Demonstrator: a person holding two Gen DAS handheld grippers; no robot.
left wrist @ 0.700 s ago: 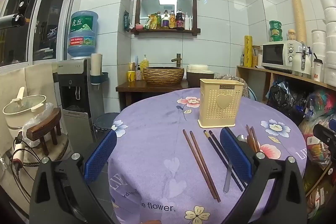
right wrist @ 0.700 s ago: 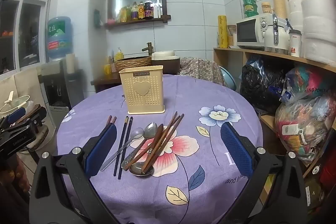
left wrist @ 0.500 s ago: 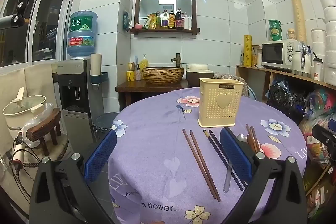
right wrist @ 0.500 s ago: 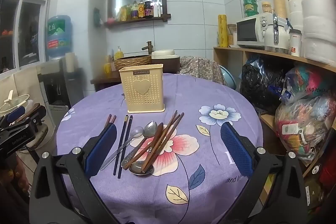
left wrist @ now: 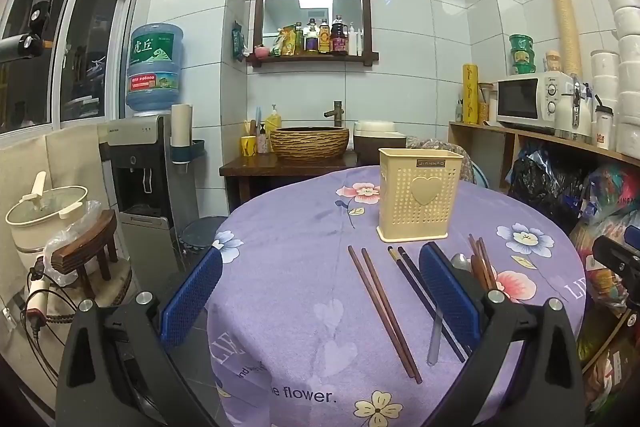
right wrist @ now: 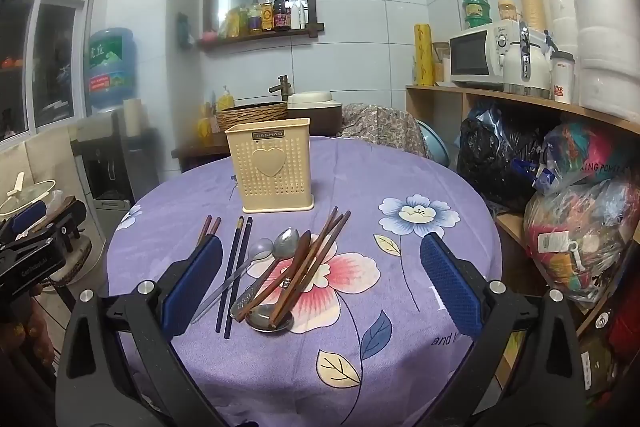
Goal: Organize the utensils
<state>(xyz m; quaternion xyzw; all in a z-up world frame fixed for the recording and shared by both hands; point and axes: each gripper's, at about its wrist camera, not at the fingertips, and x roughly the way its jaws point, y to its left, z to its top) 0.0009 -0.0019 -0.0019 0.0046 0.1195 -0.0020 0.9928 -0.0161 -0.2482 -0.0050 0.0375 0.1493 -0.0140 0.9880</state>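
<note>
both blue-padded grippers, left gripper (left wrist: 320,293) and right gripper (right wrist: 320,281), gape wide and empty above a round table with purple floral cloth (right wrist: 400,171). chopsticks and metal spoons (right wrist: 276,267) lie before an upright cream perforated plastic utensil holder (right wrist: 272,165).

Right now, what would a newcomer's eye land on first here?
Probably the cream holder with its heart panel, standing upright mid-table on the purple floral cloth. Just in front of it lies a loose heap of spoons and chopsticks, crossing over a pink flower print. Both grippers, left and right, hang open and empty above the near edge.
</note>
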